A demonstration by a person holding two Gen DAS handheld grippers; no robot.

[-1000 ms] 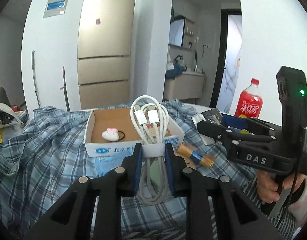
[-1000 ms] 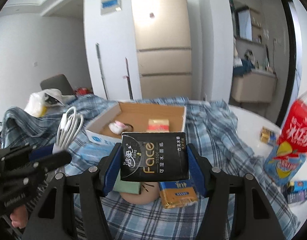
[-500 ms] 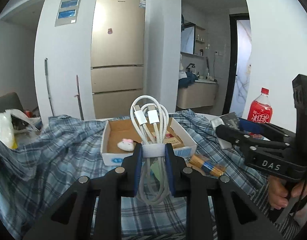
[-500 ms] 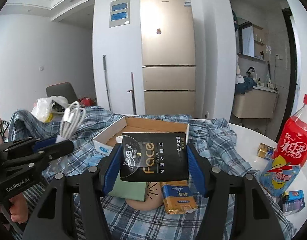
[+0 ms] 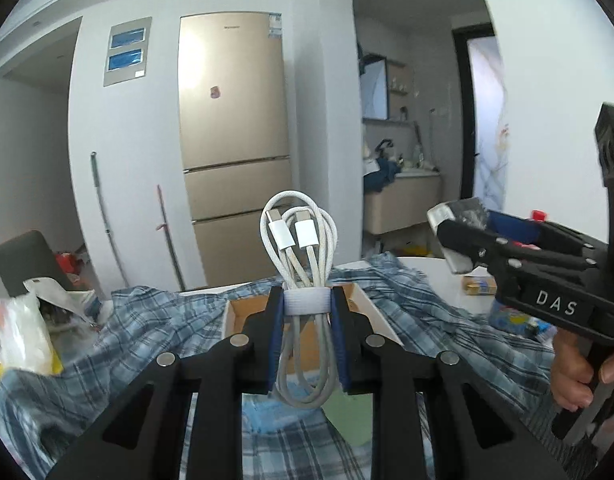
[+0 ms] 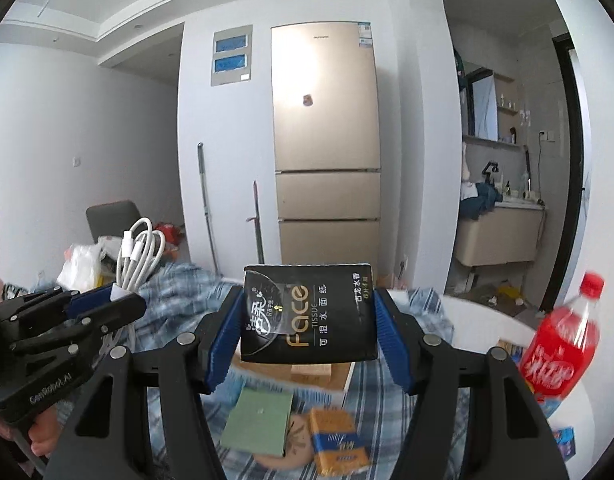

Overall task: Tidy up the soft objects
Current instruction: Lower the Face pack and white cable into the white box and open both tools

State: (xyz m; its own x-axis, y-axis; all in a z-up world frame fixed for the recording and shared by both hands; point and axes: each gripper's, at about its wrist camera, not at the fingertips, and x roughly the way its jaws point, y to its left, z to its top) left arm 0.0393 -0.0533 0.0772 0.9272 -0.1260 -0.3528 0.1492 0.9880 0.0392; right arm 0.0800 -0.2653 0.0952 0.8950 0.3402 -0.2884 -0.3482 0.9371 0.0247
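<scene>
Left gripper point(image 5: 306, 334) fingers clamp a coiled white cable point(image 5: 301, 264) (plugs uppermost). Right gripper point(image 6: 309, 340) fingers grip a black tissue pack point(image 6: 309, 314) above the cardboard box point(image 6: 339, 376).

Coiled white cable point(image 5: 301, 280) upright in left tongs, black tissue pack point(image 6: 309, 314) clamped level in right tongs

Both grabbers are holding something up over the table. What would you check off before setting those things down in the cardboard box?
1. Left gripper clamped on white cable bundle: ok.
2. Right gripper clamped on black tissue pack: ok.
3. Both items lifted off the plaid cloth: ok.
4. Cardboard box in view ahead: ok.
5. Free room inside the box: cannot tell, the grippers hide most of it.
6. Red bottle clear of the box: ok.
</scene>
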